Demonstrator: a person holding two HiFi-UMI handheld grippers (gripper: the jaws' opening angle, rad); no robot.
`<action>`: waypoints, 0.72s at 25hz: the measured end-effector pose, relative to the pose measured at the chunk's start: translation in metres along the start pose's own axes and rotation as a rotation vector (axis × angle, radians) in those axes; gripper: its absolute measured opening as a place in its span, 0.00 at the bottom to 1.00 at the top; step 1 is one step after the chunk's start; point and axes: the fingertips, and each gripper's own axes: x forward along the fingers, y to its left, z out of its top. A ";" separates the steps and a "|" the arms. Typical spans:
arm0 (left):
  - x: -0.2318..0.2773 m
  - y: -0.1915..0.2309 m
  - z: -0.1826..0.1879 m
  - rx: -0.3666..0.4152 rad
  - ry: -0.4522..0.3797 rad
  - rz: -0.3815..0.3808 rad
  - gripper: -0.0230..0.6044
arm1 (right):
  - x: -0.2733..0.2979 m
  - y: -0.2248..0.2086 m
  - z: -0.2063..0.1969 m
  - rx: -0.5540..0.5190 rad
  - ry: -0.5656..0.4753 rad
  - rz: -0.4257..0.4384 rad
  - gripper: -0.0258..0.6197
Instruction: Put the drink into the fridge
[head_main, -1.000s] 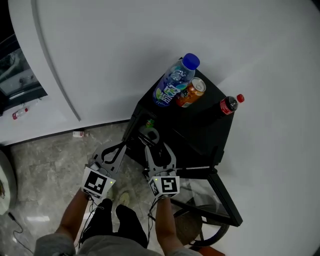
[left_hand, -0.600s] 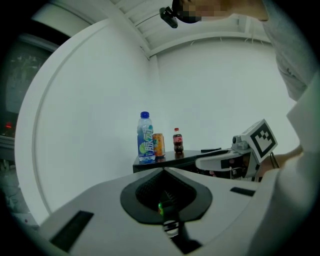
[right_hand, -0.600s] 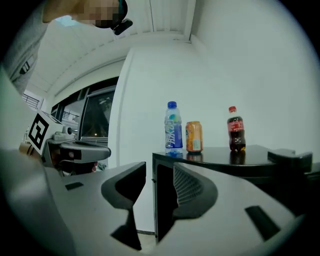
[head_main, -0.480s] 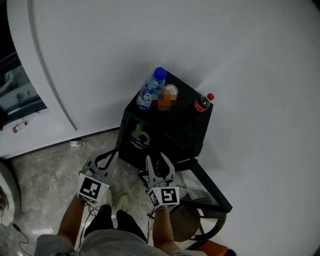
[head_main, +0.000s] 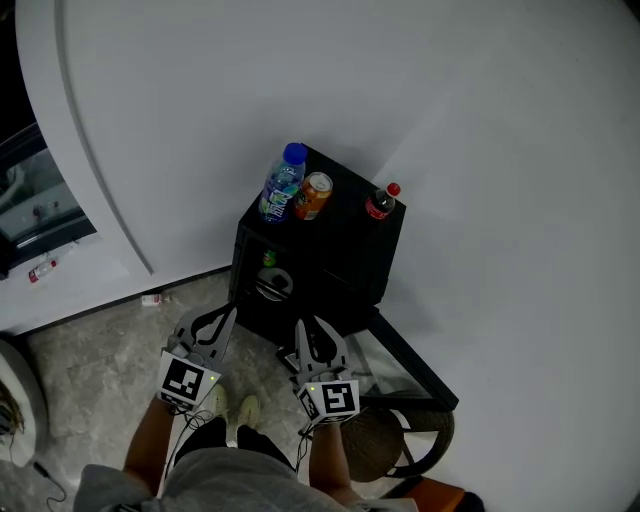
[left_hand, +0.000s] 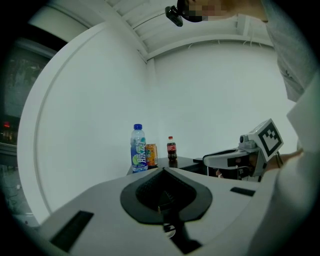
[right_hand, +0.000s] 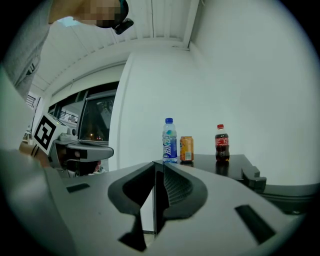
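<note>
Both grippers hang low in front of the small black fridge (head_main: 345, 228), well short of the drinks; the left gripper (left_hand: 163, 171) is clenched with nothing in it; the right gripper (right_hand: 154, 165) is closing down to a thin slit, and nothing stands between its jaws either.

The drinks are all on the fridge top, none inside yet: a tall blue-capped bottle (head_main: 281, 186) at the left corner, an orange can (head_main: 314, 196) just beside it and perhaps touching, and a small cola bottle (head_main: 379, 202) standing apart to the right. The glass door (head_main: 408, 366) is swung open and juts out low on the person's right; the inside is dark, with something green and a round shape on the shelf that I cannot identify.

What could go wrong, as I judge it:
- The grippers are both nearly or fully closed; reaching in like that would push a drink over instead of taking it, so the jaws must spread first.
- The tall bottle and the can stand so close that a jaw going around one may nudge the other; the bottle is tall and near the edge, so it could topple to the floor.
- The open door sits by the right arm's path; a careless swing down could knock it, or the drink against it.
- The shelf is partly taken, so the drink may bump what is already there.
</note>
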 end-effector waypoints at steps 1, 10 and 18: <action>-0.001 -0.002 0.001 -0.001 -0.001 -0.002 0.04 | -0.003 0.001 0.001 0.002 0.004 -0.003 0.14; -0.002 -0.008 0.005 -0.007 -0.003 -0.016 0.04 | -0.010 0.000 0.004 0.022 0.007 -0.021 0.09; 0.002 -0.010 0.004 0.000 0.006 -0.028 0.04 | -0.008 -0.004 0.001 0.021 0.027 -0.039 0.09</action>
